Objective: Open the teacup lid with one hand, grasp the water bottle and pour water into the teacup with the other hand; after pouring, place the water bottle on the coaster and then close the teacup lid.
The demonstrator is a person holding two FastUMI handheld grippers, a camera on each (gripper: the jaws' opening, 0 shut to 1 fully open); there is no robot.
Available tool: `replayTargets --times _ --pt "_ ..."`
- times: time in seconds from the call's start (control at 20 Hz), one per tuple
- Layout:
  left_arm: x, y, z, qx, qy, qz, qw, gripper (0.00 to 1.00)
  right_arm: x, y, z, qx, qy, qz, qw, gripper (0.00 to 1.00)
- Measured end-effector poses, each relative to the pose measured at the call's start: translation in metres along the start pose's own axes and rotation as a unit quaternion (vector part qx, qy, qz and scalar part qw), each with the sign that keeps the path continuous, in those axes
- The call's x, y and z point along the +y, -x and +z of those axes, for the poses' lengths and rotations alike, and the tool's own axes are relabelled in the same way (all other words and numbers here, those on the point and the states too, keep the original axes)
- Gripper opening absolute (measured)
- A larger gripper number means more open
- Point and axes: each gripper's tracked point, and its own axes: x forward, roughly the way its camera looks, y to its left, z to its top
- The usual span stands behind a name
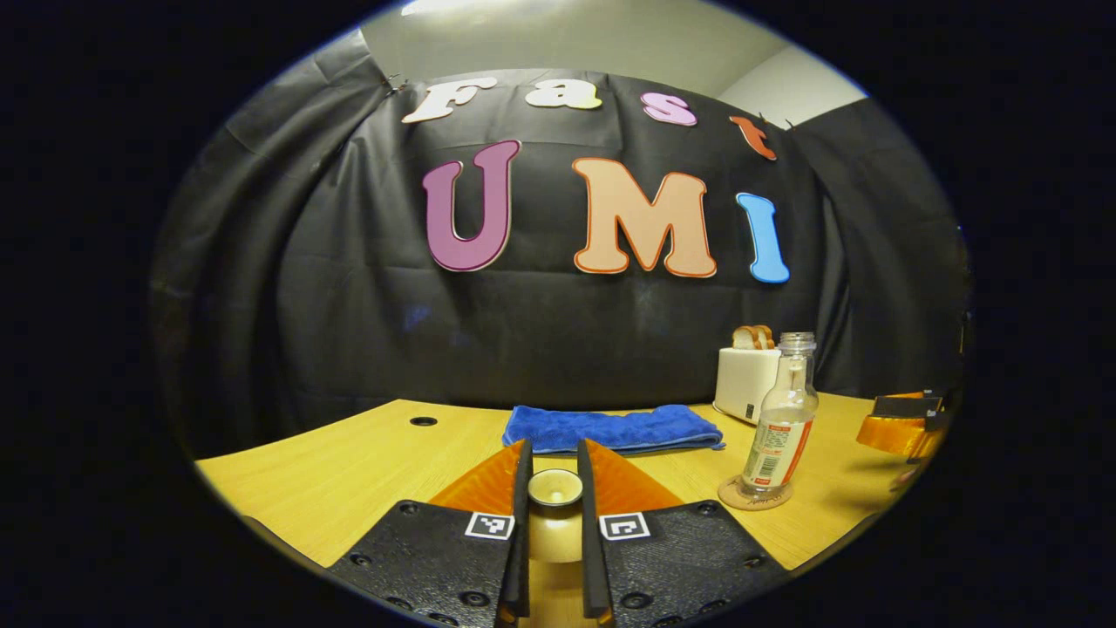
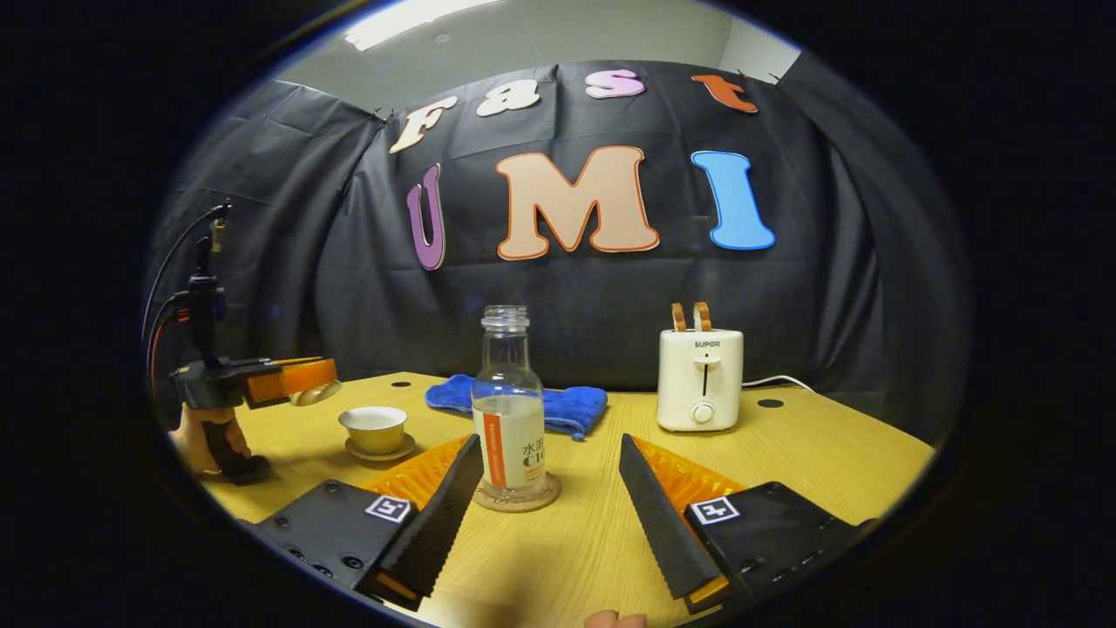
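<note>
Left gripper view: rides low over the light wooden table, facing the black cloth back wall; its own tongs frame a small beige lid knob close to the lens.
Right gripper view: set low at the table's near edge, facing the same wall; its own tongs splay wide, with the clear plastic water bottle on a round cork coaster just ahead.
Shared ground: water bottle, folded blue towel, white toaster, table.
Cross-sighting: right gripper view catches the left tongs far left, above the beige teacup.
</note>
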Motion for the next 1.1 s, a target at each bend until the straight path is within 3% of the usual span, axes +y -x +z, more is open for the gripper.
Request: replayTargets --times 0.15,0.5,0.7,0.75,0.9,0.95,1.1 --pt "-0.013 -0.018 0.002 0.012 -0.022 -0.009 1.0 0.2 -0.003 0.003 0.001 0.0 0.0 -0.001 1.0 0.94" --pt "-0.03 -0.046 -0.023 0.066 -0.016 -0.014 0.998 0.21 -0.012 0.013 0.002 0.0 0.0 0.002 1.0 0.99" --pt "-0.034 -0.05 -0.038 0.097 -0.022 -0.013 0.995 0.2 -0.012 0.014 0.002 0.0 -0.001 0.004 1.0 0.94" --pt "-0.033 -0.05 -0.041 0.105 -0.026 -0.01 0.994 0.21 -0.012 0.014 0.002 0.0 -0.001 0.004 1.0 0.99" --pt "-0.031 -0.049 -0.05 0.123 -0.037 -0.005 0.992 0.2 -0.012 0.014 0.002 0.0 -0.001 0.004 1.0 0.94" --pt "-0.032 -0.05 -0.05 0.125 -0.036 -0.006 0.991 0.21 -0.012 0.014 0.002 0.0 -0.001 0.004 1.0 1.0" --pt "-0.034 -0.051 -0.054 0.132 -0.035 -0.006 0.991 0.21 -0.012 0.014 0.002 0.0 -0.001 0.004 1.0 0.97"
